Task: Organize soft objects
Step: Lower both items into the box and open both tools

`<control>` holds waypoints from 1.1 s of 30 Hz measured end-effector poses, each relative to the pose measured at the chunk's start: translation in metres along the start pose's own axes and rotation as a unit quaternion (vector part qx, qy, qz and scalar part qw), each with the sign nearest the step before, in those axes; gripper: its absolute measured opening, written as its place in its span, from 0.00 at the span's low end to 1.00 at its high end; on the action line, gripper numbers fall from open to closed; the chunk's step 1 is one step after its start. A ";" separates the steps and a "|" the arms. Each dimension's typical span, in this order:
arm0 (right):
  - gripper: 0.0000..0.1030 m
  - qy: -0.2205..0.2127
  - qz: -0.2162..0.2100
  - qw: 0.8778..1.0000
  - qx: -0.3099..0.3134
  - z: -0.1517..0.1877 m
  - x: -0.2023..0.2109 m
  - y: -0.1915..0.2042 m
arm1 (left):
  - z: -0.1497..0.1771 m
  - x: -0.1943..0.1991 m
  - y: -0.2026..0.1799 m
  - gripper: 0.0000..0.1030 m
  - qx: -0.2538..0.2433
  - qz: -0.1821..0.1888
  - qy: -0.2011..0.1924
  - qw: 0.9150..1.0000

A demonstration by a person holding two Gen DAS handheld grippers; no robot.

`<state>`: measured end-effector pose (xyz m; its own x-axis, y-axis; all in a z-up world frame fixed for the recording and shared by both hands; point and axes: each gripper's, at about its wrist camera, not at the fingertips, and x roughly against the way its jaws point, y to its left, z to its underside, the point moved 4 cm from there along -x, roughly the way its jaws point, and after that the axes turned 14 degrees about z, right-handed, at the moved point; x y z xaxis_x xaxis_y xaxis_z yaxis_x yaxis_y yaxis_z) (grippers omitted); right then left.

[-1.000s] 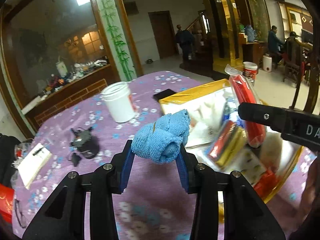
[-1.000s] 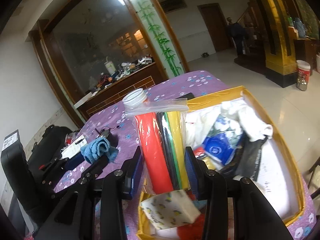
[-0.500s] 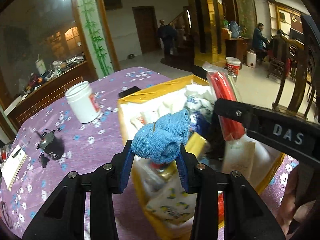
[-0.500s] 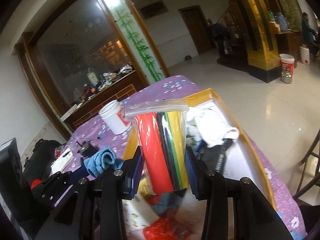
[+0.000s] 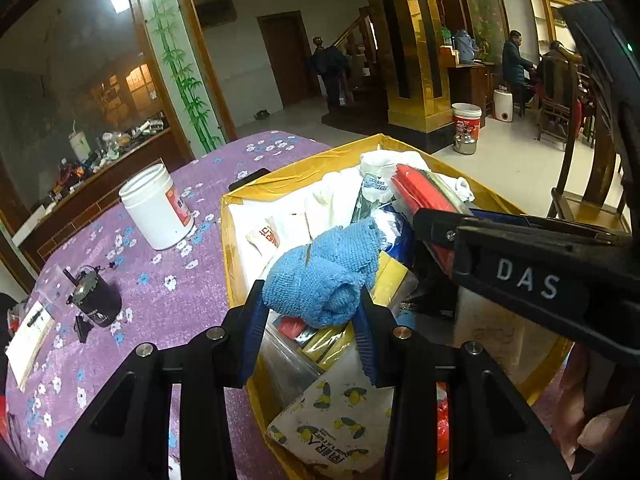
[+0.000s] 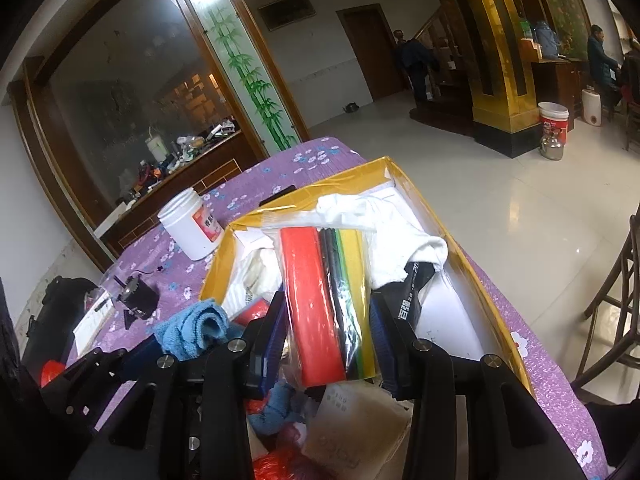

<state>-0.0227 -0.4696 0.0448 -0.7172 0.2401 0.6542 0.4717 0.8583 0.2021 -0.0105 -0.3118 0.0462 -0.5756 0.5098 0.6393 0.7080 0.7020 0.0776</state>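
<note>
While clamped, bag (image 6: 328, 304) lengthwise along tongs (image 6: 329, 344)

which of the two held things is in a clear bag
The foam sheets in the right hand-held gripper: red, black and yellow inside a clear zip bag. The blue cloth in the left hand-held gripper is bare.

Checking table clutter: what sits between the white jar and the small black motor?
Only bare purple flowered tablecloth separates the white jar from the black motor, shown in the left wrist view.
</note>
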 end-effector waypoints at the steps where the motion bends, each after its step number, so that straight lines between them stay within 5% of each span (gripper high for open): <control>1: 0.41 0.004 0.001 1.000 0.001 0.001 -0.003 0.001 | 0.000 0.000 -0.001 0.37 -0.003 -0.003 -0.001 1.000; 25: 0.44 0.006 0.035 0.999 0.031 0.007 -0.017 0.009 | 0.003 -0.005 -0.009 0.42 -0.035 -0.019 -0.003 0.999; 30: 0.48 0.000 0.030 0.999 0.021 0.006 -0.014 0.005 | 0.001 0.000 -0.009 0.64 -0.036 -0.023 -0.016 0.999; 33: 0.63 -0.010 0.028 0.999 0.014 0.004 -0.009 0.003 | 0.000 0.004 -0.007 0.72 -0.034 -0.027 -0.023 0.999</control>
<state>-0.0173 -0.4673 0.0368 -0.7010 0.2969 0.6484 0.4970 0.8554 0.1457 -0.0176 -0.3148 0.0486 -0.6311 0.4957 0.5966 0.7003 0.6948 0.1635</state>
